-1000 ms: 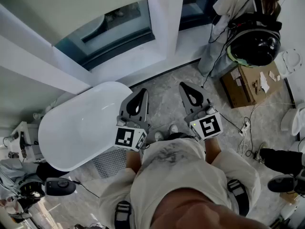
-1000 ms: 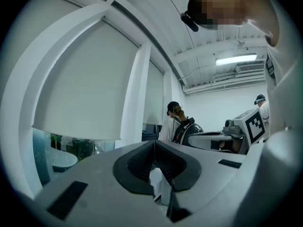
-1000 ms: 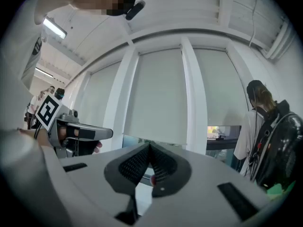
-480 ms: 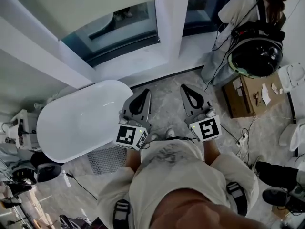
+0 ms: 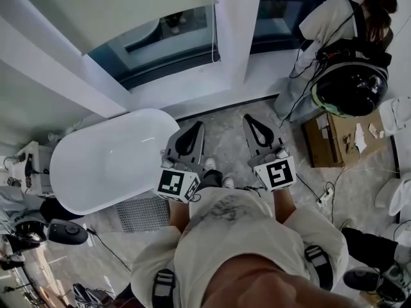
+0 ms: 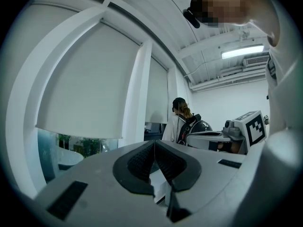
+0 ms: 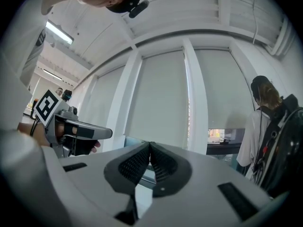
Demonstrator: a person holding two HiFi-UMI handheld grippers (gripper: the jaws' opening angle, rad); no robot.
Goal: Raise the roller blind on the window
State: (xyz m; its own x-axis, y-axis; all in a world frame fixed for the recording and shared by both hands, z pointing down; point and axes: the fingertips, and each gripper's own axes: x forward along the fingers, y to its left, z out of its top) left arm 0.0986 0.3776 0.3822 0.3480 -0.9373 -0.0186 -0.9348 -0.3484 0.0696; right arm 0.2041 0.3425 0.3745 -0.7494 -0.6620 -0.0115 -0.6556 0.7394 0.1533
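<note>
Your left gripper [image 5: 191, 126] and right gripper [image 5: 252, 118] are both closed on nothing (tips pressed together), well apart from the roller blind [image 5: 109, 5] ahead, beyond the bathtub [image 5: 103, 165].

Head view looks down; gripper views face window [image 5: 160, 38].

Left tool [image 6: 154, 143] fills btm ctr, jaws shut tip to tip, nothing btwn the dark ribbed pads [image 6: 138, 162]. Upper left: roller blind [image 6: 87, 91] drawn most of the way down, w/ a strip of window glass [image 6: 71, 148] and greenery showing under its hem. Right of ctr, a person w/ backpack [image 6: 182, 122] stands back-on. Right tool [image 6: 196, 138] w/ marker cube [image 6: 251, 128] at far right. Ceiling light [image 6: 242, 52] upper right.
</note>
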